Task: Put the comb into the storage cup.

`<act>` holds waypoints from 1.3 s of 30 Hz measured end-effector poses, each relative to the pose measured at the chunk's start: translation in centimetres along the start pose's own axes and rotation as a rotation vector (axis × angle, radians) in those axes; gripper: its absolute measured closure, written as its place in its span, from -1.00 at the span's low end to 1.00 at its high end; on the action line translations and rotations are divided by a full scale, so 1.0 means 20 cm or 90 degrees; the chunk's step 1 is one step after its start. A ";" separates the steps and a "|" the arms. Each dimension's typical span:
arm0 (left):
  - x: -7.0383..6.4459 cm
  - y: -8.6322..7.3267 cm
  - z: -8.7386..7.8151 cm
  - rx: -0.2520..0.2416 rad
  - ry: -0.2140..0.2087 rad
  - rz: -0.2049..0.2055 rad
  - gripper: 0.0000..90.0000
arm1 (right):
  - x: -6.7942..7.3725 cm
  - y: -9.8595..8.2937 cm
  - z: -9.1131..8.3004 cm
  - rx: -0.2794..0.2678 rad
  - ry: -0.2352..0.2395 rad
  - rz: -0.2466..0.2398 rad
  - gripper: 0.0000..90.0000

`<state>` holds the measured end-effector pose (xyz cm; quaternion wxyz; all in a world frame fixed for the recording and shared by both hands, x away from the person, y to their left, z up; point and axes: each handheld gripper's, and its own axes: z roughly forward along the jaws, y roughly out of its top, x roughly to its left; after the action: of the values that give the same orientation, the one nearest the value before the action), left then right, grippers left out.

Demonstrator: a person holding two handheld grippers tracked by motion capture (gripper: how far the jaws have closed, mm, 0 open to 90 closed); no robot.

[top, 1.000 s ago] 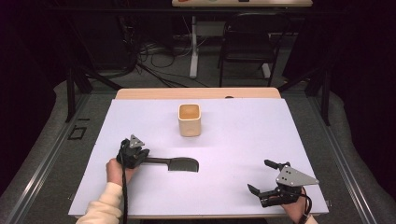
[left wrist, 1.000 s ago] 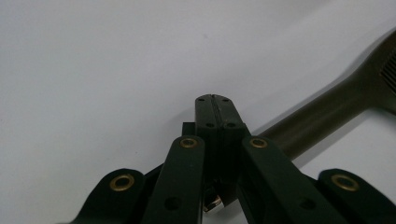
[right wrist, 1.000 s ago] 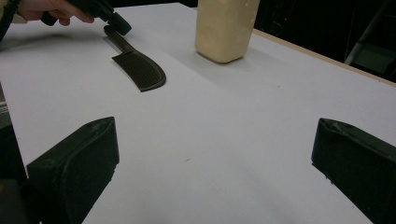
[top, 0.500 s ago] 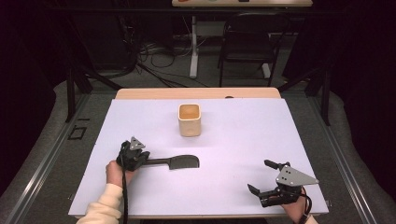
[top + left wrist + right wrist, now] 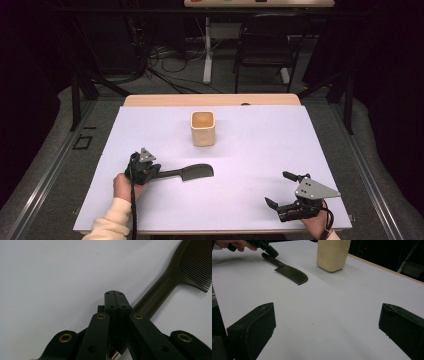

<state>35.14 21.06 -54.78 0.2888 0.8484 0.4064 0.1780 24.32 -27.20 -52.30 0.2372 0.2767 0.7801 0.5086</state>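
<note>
the left gripper (image 5: pixel 154 172) had its jaws pressed together at the handle end of the dark plastic comb (image 5: pixel 192 172), which lay flat on the white table (image 5: pixel 250 150), near the beige square cup (image 5: pixel 203 128). the right gripper (image 5: pixel 282 191) rested well apart, jaws spread wide.

A cream sleeve (image 5: pixel 107 225) covers the left arm. Both grippers are black with brass rivets (image 5: pixel 101 316). Each carries a grey triangular plate (image 5: pixel 314 189).
</note>
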 end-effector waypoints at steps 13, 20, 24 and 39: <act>-0.03 0.00 -0.02 0.004 -0.016 0.004 1.00 | 0.00 0.00 0.00 0.004 0.001 0.001 -0.99; -0.04 -0.01 -0.02 0.010 -0.021 0.004 1.00 | 0.00 0.00 0.01 0.007 0.002 0.000 -0.99; -0.04 -0.01 -0.02 0.011 -0.028 0.004 1.00 | 0.00 0.00 0.00 0.007 0.001 0.002 -0.99; -0.07 -0.01 -0.03 0.025 -0.045 0.004 0.99 | 0.00 0.00 0.01 0.008 0.002 0.004 -0.99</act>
<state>33.93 20.31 -54.57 0.2856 0.8610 0.3965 0.1407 24.43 -27.16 -52.44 0.2324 0.2799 0.7826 0.5051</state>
